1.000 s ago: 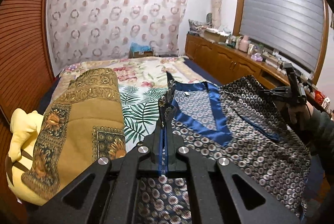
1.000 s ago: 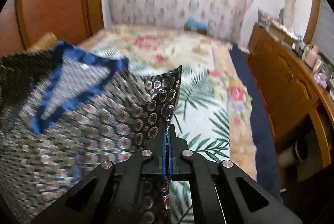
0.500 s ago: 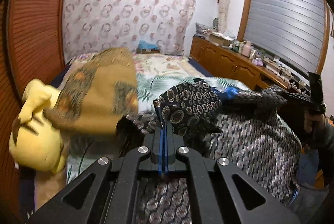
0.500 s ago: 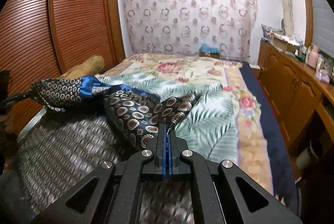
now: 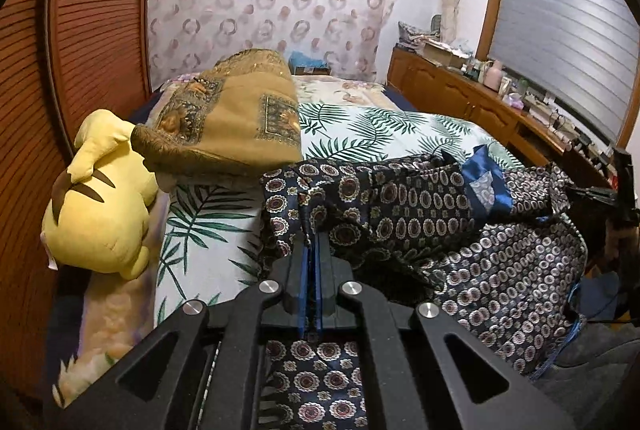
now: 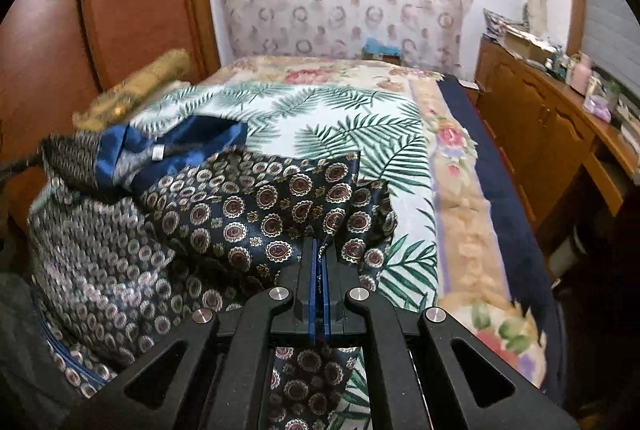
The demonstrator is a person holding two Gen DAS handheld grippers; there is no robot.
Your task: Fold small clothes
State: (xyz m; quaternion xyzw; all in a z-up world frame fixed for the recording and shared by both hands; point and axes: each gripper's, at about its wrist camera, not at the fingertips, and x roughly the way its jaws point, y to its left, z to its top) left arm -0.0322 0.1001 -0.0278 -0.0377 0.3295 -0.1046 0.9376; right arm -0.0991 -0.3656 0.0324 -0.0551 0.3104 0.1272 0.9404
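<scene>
A dark patterned garment (image 5: 424, 197) with a blue satin collar (image 5: 486, 179) lies bunched at the near edge of the bed (image 5: 380, 125). My left gripper (image 5: 311, 236) is shut on its dark medallion-print cloth, and the fabric runs between the pads and hangs below them. In the right wrist view the same garment (image 6: 256, 213) spreads to the left, its blue collar (image 6: 180, 153) turned up. My right gripper (image 6: 319, 244) is shut on another edge of it. The right gripper also shows at the far right of the left wrist view, held in a hand (image 5: 618, 197).
A yellow plush toy (image 5: 100, 197) and a folded ochre blanket (image 5: 232, 121) lie at the bed's left side by a wooden louvred wardrobe (image 5: 80, 49). A wooden sideboard (image 6: 560, 121) with clutter runs along the right wall. The leaf-print bedspread (image 6: 352, 117) lies beyond the garment.
Both grippers have pulled back toward the near bed edge with the garment, which went from spread flat to folded over and bunched. The plush toy and blanket now appear closer on the left.
</scene>
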